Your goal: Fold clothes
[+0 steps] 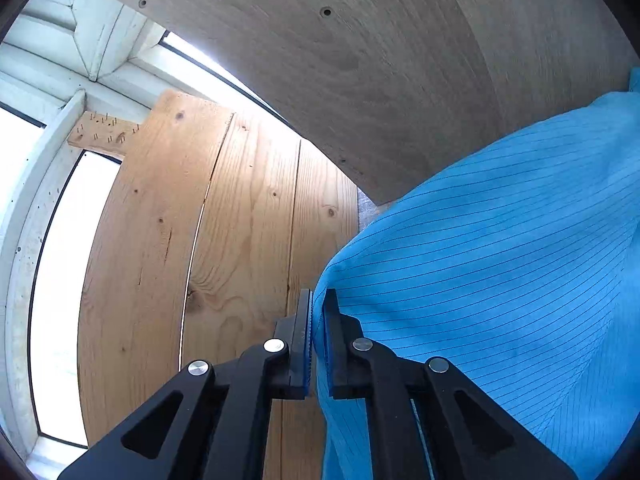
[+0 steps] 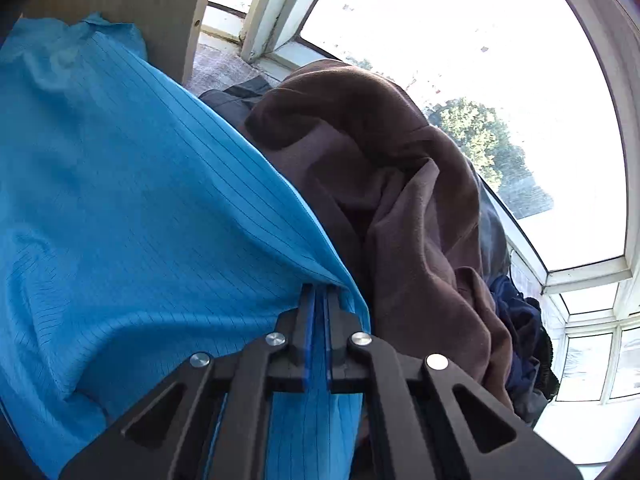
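A bright blue garment with thin dark stripes [image 1: 500, 264] fills the right half of the left wrist view, held up off the surface. My left gripper [image 1: 319, 300] is shut on its left edge, the cloth pinched between the blue pads. In the right wrist view the same blue garment [image 2: 132, 208] spreads over the left side. My right gripper [image 2: 320, 296] is shut on its right edge, a fold of cloth running down between the fingers. The cloth hangs taut between both grippers.
A heap of brown clothing [image 2: 384, 184] with dark blue pieces [image 2: 516, 320] lies to the right by a bright window [image 2: 480, 80]. A pale wooden panel [image 1: 360, 60] stands behind the garment. Knotty pine planks [image 1: 208, 248] lean at the left against a white window frame [image 1: 60, 80].
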{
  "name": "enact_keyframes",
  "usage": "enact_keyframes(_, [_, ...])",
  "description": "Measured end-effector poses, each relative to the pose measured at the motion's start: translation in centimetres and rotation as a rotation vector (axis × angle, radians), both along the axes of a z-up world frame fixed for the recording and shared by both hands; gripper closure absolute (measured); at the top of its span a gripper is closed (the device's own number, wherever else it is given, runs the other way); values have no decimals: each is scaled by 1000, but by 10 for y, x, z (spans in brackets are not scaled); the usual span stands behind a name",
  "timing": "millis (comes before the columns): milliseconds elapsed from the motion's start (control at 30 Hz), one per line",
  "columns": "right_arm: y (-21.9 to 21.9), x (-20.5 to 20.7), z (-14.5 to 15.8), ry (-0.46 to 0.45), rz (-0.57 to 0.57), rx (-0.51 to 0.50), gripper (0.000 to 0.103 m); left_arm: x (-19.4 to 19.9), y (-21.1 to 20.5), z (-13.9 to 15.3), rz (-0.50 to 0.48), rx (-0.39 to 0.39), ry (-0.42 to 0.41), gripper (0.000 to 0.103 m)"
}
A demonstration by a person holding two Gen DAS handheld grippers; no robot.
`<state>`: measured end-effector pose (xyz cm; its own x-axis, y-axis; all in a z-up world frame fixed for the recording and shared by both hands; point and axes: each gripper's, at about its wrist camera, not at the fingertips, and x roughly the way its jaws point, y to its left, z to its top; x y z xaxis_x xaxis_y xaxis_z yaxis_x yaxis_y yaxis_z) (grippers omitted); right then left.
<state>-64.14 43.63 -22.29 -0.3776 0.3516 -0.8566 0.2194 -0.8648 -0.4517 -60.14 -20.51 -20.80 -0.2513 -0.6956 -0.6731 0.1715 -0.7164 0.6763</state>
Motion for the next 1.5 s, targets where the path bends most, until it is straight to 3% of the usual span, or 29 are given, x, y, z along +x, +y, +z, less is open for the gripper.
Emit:
enact_keyframes(100, [14, -11, 11, 106, -96, 54, 100, 2, 11, -8, -35, 13, -20, 95])
enact_keyframes(133, [12, -10, 16, 152, -88, 105, 100, 3, 14, -8, -43, 38, -25, 94])
enact_keyframes(200, [12, -5, 28, 183, -65, 89, 97, 5, 16, -6, -50, 39, -20, 89])
enact_keyframes(233, [17, -5, 35, 158, -53, -14, 90, 6, 16, -5, -51, 33, -15, 84])
enact_keyframes(300, [30, 3, 36, 120, -76, -99, 61, 9, 18, 0, -51, 34, -3, 80])
enact_keyframes(333, [37, 8, 37, 101, -88, -138, 55, 11, 18, 2, -50, 43, 1, 80])
enact_keyframes(567, [85, 37, 40, -32, -175, -415, 54, 19, 25, 2, -59, 51, -14, 80])
enact_keyframes(700, [81, 43, 24, -109, -166, -556, 55, 20, 32, -6, -52, 61, -38, 80])
enact_keyframes(733, [75, 44, 21, -121, -150, -554, 60, 20, 34, -9, -54, 53, -48, 80])
enact_keyframes(767, [65, 48, 23, -117, -120, -489, 86, 20, 35, -11, -56, 44, -58, 80])
enact_keyframes(800, [56, 52, 25, -111, -88, -419, 99, 20, 36, -14, -55, 46, -63, 80])
enact_keyframes(900, [43, 62, 48, -74, -3, -326, 99, 20, 36, -21, -45, 58, -75, 80])
enact_keyframes(1000, [41, 60, 83, 35, 45, -86, 100, 19, 36, -29, -34, 66, -83, 80])
enact_keyframes(1033, [46, 53, 94, 63, 29, -49, 100, 18, 36, -32, -28, 76, -83, 80])
enact_keyframes(1133, [62, 25, 98, 130, -34, 76, 98, 16, 39, -39, -19, 79, -91, 80])
enact_keyframes(1200, [62, 13, 65, 65, -4, 225, 94, 17, 42, -36, -2, 57, -98, 80])
enact_keyframes(1233, [62, 10, 50, 27, 3, 246, 94, 18, 43, -32, -5, 55, -91, 80])
enact_keyframes(1300, [63, 11, 31, -5, 6, 243, 91, 21, 45, -22, -17, 57, -72, 80])
enact_keyframes(1400, [65, 21, 40, 13, 3, 190, 86, 35, 55, 0, -44, 62, -33, 80])
enact_keyframes(1500, [71, 42, 71, 67, -7, 125, 60, 58, 71, 19, -87, 45, -6, 80])
